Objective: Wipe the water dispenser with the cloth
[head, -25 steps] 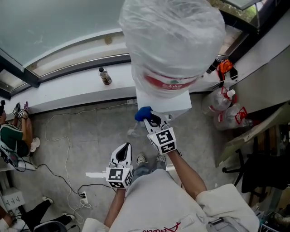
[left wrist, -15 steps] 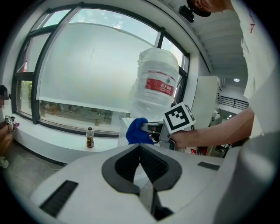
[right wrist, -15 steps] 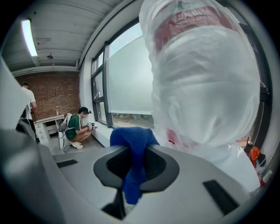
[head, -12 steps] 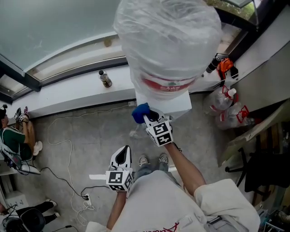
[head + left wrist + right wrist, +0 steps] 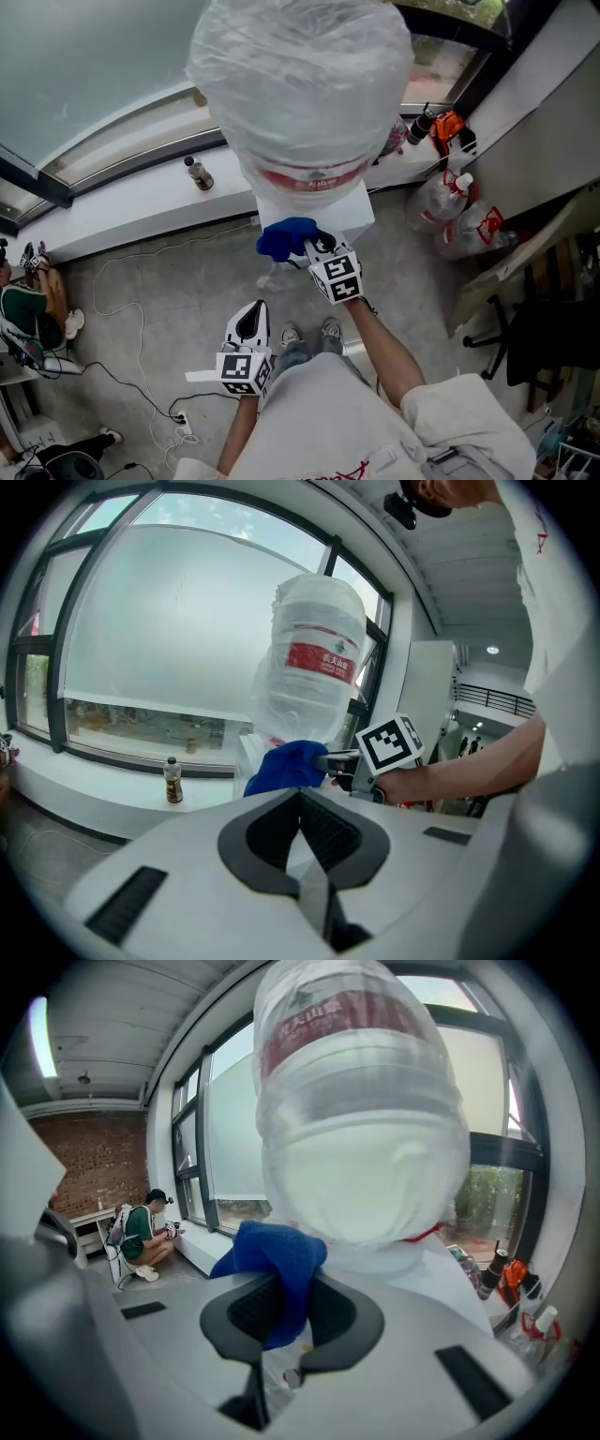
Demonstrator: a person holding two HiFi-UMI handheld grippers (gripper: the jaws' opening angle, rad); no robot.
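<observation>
With right fingers (image 5: 246, 1314) clamped on cloth (image 5: 277, 1258), held at dispenser (image 5: 351, 212) edge under jug (image 5: 300, 89) — left fingers (image 5: 259, 832) together, low; bottle (image 5: 197, 174) on sill (image 5: 117, 204).

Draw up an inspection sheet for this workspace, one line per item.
Surface: grey concrete floor; the dispenser stands on it by the window ledge.
Job's things: white water dispenser with a film-wrapped bottle on top; blue cloth at its front upper edge.
Clutter: small bottle on the ledge; plastic bags to the right.
Grippers: right gripper shut on the cloth; left gripper shut, empty, held low.
Cables: white cable and black cable loose on the floor.
Surroundings: large window; a crouching person at the left.
</observation>
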